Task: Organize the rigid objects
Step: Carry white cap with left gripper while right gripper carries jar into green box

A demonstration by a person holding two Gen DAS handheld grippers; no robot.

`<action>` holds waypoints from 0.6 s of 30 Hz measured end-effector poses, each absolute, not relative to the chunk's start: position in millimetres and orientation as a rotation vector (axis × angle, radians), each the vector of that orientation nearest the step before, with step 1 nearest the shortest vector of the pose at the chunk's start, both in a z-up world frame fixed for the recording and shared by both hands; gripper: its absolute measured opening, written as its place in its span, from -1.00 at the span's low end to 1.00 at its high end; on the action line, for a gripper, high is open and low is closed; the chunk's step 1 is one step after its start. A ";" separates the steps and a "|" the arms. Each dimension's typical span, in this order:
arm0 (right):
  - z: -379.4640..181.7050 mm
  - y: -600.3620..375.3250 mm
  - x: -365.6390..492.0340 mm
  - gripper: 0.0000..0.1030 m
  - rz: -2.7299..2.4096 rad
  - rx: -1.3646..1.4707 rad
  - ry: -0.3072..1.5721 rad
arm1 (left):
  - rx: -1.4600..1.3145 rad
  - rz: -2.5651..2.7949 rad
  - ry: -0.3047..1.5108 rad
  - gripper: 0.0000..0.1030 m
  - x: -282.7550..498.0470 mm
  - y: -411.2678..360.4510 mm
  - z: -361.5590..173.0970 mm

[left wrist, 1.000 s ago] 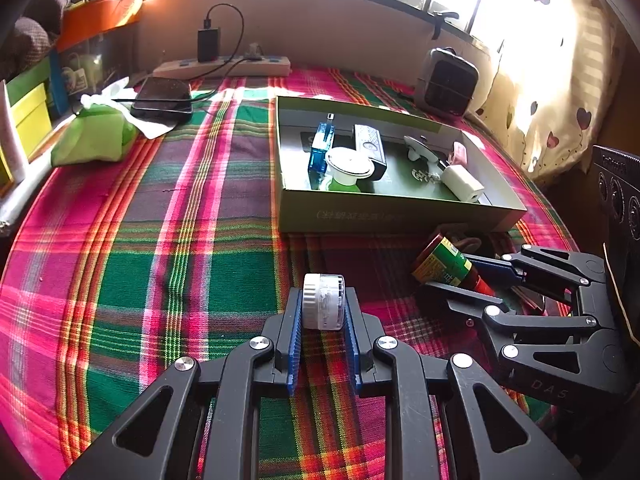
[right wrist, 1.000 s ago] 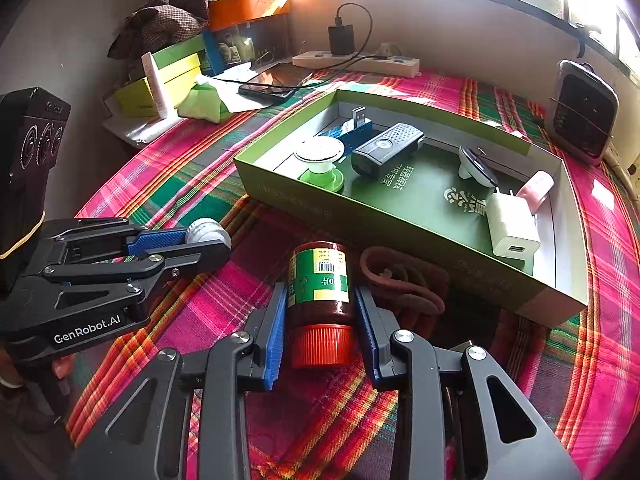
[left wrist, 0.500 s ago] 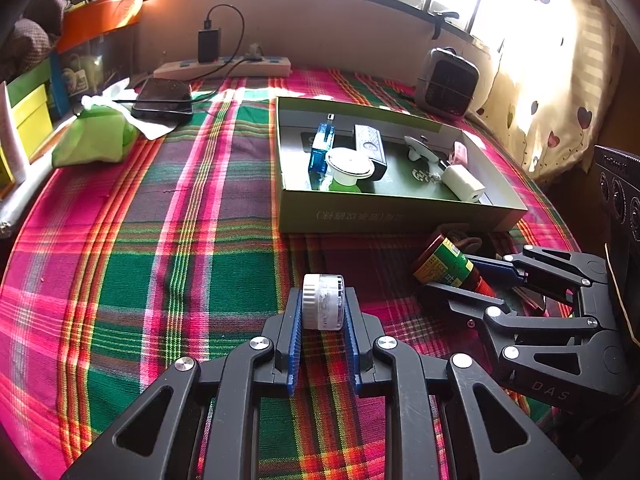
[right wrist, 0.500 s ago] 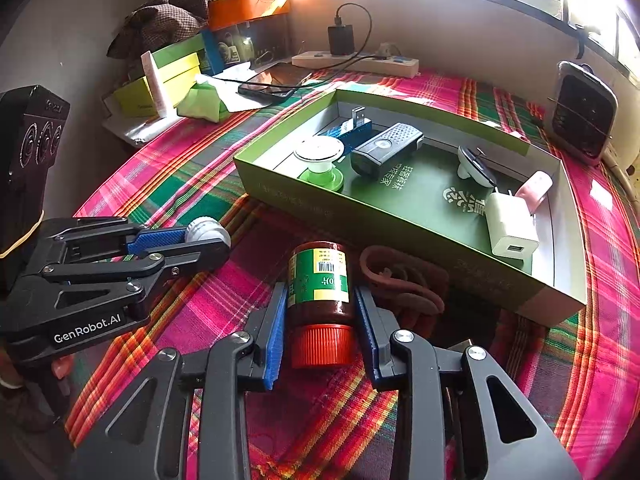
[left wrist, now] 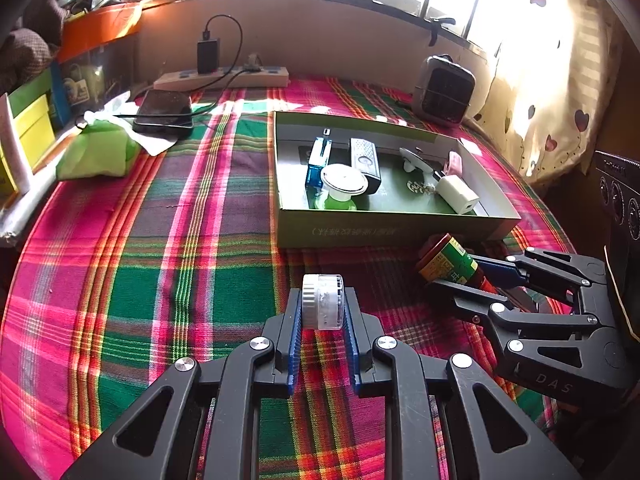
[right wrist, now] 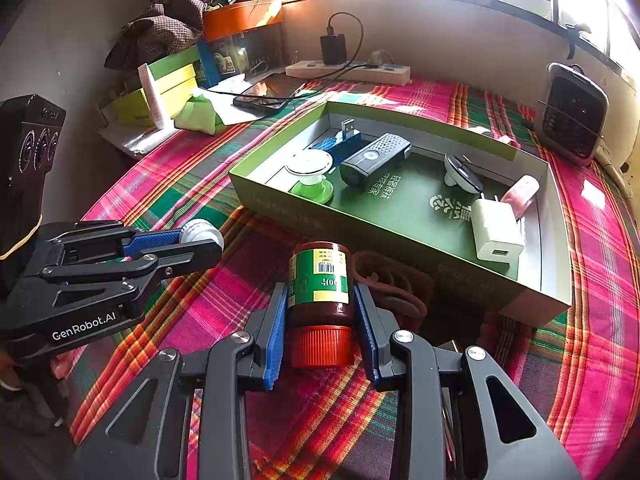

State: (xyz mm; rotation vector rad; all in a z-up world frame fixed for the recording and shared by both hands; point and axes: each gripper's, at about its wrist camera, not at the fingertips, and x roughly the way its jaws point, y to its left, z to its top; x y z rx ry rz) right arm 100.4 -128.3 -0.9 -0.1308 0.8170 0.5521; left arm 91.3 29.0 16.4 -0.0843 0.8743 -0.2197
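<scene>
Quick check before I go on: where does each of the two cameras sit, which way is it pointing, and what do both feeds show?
Left wrist: rides on the left gripper, looking forward and down along its fingers at the small white jar they clamp; the right gripper shows at the right.
Right wrist: rides on the right gripper, looking forward and down at the brown bottle it grips, red cap nearest; the left gripper shows at the left.
Shared: green box, plaid cloth, power strip, both held things.

Right gripper [right wrist: 320, 312] clamped on brown bottle [right wrist: 320, 284], red cap toward camera; left gripper [right wrist: 202, 242] pinching white cap [right wrist: 200, 232]; green tray [right wrist: 400, 236] beyond.
</scene>
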 end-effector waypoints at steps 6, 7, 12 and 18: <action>6.3 -133.1 99.8 -0.35 0.550 -0.112 0.802 | -0.101 -0.241 0.857 -0.65 92.3 29.9 26.2; 8.1 -134.6 99.8 -0.35 0.549 -0.107 0.797 | -0.105 -0.247 0.853 -0.65 93.1 30.0 28.6; 18.2 -143.1 101.3 -0.35 0.530 -0.095 0.774 | -0.105 -0.266 0.833 -0.65 98.3 28.0 39.4; 28.0 -156.4 107.4 -0.35 0.489 -0.077 0.757 | -0.095 -0.272 0.823 -0.65 109.4 26.5 46.7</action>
